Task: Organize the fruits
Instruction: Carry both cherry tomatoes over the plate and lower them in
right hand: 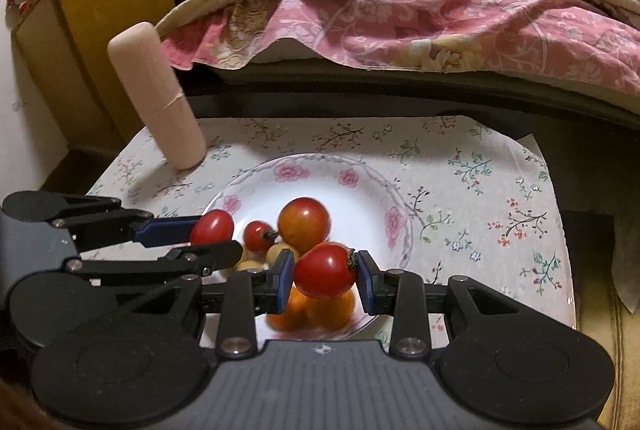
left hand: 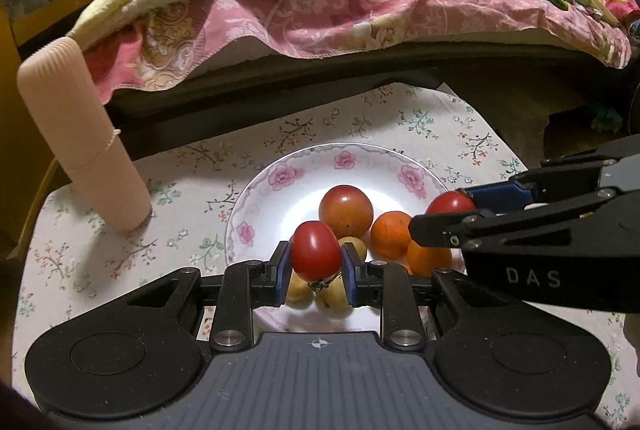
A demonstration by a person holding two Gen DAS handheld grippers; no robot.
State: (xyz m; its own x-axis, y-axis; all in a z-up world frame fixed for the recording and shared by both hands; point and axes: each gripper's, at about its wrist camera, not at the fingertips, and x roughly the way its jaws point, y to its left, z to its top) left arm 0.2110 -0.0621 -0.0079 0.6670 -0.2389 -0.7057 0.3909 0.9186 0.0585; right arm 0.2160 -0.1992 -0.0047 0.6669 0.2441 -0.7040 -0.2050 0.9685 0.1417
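Two red tomatoes are clamped above the flowered plate (left hand: 256,186) of fruit, one tomato (left hand: 315,250) by the left gripper (left hand: 315,272), another tomato (right hand: 325,271) by the right gripper (right hand: 325,280).

My left gripper (left hand: 315,262) and right gripper (right hand: 324,277), black linkage arms, blue pads on the fingers (left hand: 283,268), silver screws at the pivots, ribbed grey housing, round black side discs, white "DAS" lettering on one flank
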